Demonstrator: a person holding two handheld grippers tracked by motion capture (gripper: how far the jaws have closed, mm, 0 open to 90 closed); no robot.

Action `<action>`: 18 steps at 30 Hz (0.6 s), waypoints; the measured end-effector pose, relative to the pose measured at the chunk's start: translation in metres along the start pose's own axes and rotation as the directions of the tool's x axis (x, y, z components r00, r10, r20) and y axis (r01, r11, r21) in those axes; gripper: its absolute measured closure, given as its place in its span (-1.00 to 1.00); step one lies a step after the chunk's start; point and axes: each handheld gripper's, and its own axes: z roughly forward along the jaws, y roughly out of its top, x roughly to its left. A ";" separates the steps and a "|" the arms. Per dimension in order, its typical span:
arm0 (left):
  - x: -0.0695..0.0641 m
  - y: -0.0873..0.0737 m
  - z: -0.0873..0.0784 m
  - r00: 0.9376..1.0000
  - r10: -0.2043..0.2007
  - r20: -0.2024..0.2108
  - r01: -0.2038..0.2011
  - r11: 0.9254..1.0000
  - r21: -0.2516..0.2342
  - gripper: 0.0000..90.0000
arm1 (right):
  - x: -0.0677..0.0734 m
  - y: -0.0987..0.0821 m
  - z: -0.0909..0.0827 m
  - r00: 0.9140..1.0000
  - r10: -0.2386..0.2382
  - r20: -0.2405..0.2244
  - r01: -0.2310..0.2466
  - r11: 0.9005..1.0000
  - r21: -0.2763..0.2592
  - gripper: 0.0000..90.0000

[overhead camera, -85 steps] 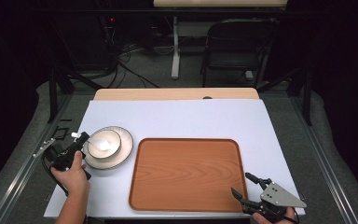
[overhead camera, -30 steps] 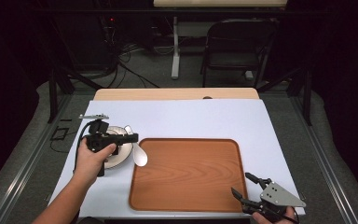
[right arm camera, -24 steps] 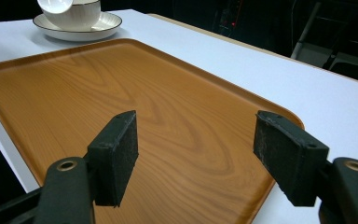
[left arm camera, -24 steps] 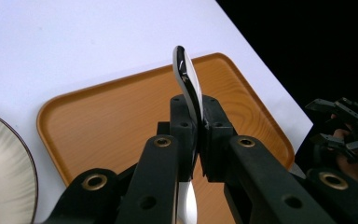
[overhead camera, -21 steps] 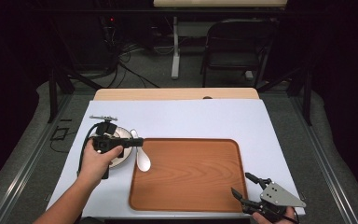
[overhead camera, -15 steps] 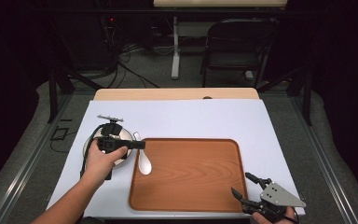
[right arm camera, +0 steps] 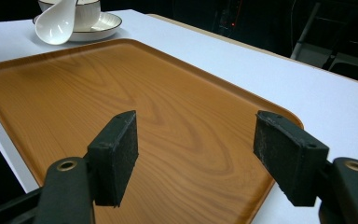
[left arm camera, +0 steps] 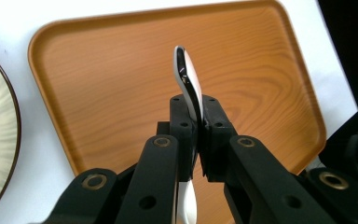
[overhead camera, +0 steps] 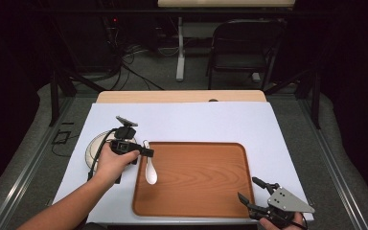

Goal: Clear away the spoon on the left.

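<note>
Left gripper point(left arm camera: 196, 135) pinches the white spoon point(left arm camera: 189, 84) (edge-on) over the wooden tray point(left arm camera: 121, 88)

Plate point(overhead camera: 94, 148) partly hidden behind left hand point(overhead camera: 111, 162); bowl point(right arm camera: 81, 7) cut off.

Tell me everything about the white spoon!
The white spoon looks like glossy ceramic, a short soup spoon with a deep rounded bowl and a curved handle. The left tool is shut on its handle, so it hangs in the air. Its bowl end sits over the left edge of the wooden tray, near the plate.
</note>
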 end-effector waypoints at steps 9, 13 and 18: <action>0.000 -0.004 0.023 0.999 -0.039 -0.002 0.039 0.996 0.082 0.89 | 0.001 0.000 0.000 1.000 0.001 -0.003 -0.001 1.000 -0.001 -0.32; -0.001 -0.006 0.035 0.999 -0.051 0.012 0.049 0.993 0.107 0.89 | 0.000 0.000 0.000 1.000 -0.001 -0.002 0.001 1.000 -0.001 -0.32; -0.005 -0.005 0.044 0.999 -0.048 0.017 0.046 0.992 0.114 0.89 | 0.000 0.000 0.000 1.000 0.000 -0.003 0.000 1.000 0.000 -0.32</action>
